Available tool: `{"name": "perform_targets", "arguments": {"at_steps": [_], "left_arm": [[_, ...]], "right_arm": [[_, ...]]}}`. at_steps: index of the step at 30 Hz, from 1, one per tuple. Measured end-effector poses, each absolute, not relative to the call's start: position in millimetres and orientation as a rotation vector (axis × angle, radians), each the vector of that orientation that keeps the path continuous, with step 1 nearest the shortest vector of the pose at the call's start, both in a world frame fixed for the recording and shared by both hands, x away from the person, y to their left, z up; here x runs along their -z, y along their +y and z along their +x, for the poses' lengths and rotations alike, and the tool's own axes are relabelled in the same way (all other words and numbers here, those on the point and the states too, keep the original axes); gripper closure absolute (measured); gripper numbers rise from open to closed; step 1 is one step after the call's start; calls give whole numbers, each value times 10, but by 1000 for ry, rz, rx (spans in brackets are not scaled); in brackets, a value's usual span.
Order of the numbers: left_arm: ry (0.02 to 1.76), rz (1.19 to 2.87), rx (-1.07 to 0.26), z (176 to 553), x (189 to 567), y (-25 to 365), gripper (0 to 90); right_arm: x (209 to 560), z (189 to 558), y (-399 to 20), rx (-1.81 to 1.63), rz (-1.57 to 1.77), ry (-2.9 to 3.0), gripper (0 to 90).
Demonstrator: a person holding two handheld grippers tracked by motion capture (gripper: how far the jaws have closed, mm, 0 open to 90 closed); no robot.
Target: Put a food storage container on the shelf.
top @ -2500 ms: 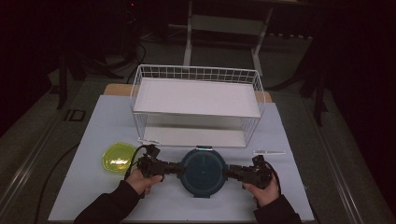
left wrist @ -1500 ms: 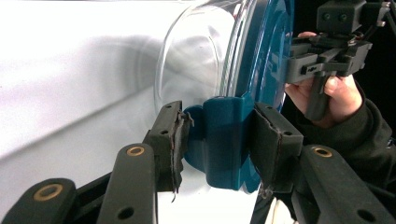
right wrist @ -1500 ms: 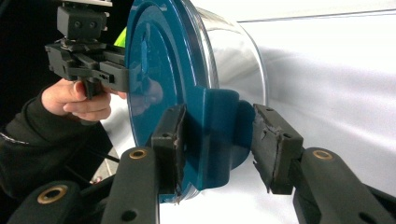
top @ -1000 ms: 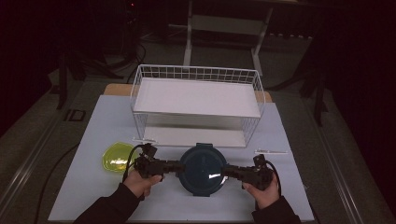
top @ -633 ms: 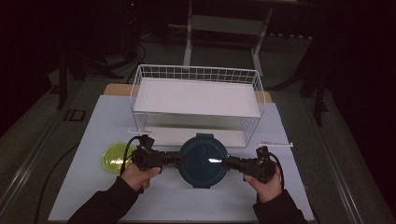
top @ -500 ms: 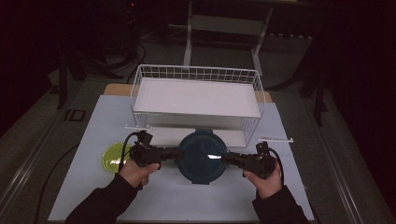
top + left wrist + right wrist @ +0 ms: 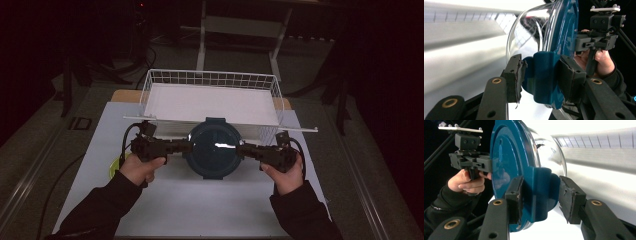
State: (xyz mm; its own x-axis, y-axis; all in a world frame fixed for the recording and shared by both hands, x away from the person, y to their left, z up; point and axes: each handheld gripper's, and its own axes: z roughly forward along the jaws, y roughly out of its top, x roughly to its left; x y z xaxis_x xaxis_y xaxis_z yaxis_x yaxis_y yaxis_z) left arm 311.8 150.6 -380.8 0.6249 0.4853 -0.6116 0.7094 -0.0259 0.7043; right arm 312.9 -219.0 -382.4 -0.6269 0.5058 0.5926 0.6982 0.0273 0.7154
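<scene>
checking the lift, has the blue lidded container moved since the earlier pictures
Yes. The blue lidded container has moved up the high view toward the wire basket and now overlaps its front edge.

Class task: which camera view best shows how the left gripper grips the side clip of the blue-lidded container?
The left gripper view: the left gripper pads clamp the container's blue clip close up. The high view shows it small at the lid's edge; the right gripper view shows its body beyond.

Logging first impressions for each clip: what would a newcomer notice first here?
The round container with the dark teal lid, held between the left gripper and right gripper, each clamped on a side latch at the near centre of the table. Behind it stands a white wire basket, and a yellow-green bowl peeks out by the left hand.
</scene>
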Motion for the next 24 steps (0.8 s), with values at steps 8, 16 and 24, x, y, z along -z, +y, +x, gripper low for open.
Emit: {"name": "perform_targets", "arguments": {"at_steps": [8,16,24], "left_arm": [[981,1644,201,3296,3483,1562,561],[1011,1612,192,3524,3355,1607,560],[1031,1618,178,3708,3309,1605,558]], "right_arm": [[3495,3338,-2140,1718,-1238,-2114,565],[3292,3632,-2077,1705,-1248,-2114,565],[3279,3837,-2059,1687,-1294,-2086,564]]}}
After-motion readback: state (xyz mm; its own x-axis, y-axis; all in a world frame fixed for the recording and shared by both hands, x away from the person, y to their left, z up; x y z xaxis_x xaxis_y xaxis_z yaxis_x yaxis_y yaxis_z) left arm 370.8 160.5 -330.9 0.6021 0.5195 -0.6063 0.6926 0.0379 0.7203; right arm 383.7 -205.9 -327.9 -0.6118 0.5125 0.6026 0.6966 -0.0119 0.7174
